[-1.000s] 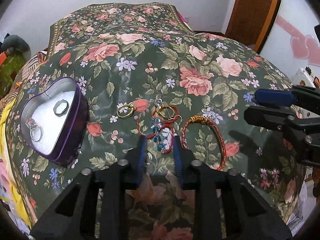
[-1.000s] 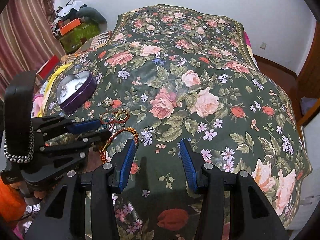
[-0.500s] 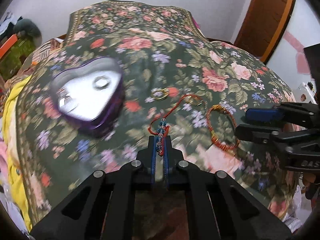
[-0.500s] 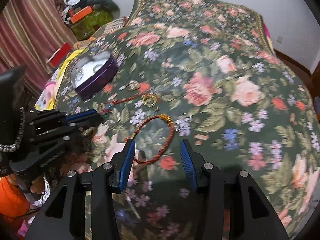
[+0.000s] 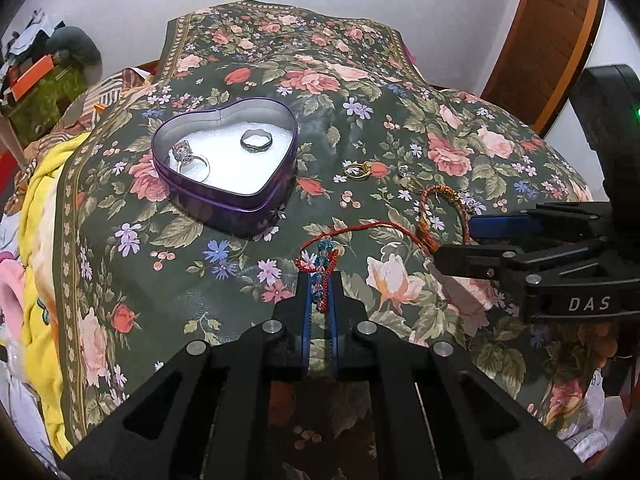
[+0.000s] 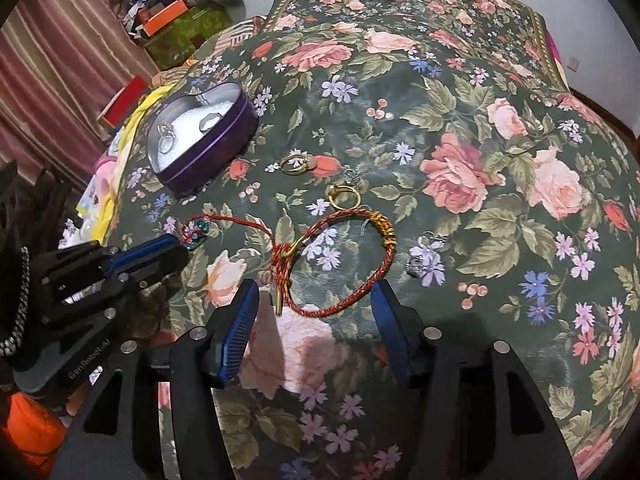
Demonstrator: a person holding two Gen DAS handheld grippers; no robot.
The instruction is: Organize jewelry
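My left gripper (image 5: 320, 280) is shut on a red cord bracelet with blue beads (image 5: 321, 249), low over the floral bedspread. Its cord trails right to a red and gold braided bracelet (image 5: 440, 189). In the right wrist view that braided bracelet (image 6: 382, 226) lies flat between the fingers of my open right gripper (image 6: 316, 300). To its left, the left gripper (image 6: 176, 250) holds the beaded bracelet (image 6: 196, 234). A purple heart-shaped tin (image 5: 256, 208) (image 6: 236, 128) with two silver rings inside stands further back.
Two gold rings (image 6: 296, 164) (image 6: 343, 196) and small silver pieces (image 6: 424, 258) lie loose on the bedspread (image 6: 460, 120) past the bracelets. Yellow cloth (image 5: 44, 208) hangs off the left side of the bed. Boxes (image 6: 168, 12), a curtain and a wooden door (image 5: 548, 40) surround it.
My left gripper shut on the beaded bracelet and drew it away from the other pieces, nearer the tin. My right gripper moved forward until its open fingers straddle the braided bracelet.
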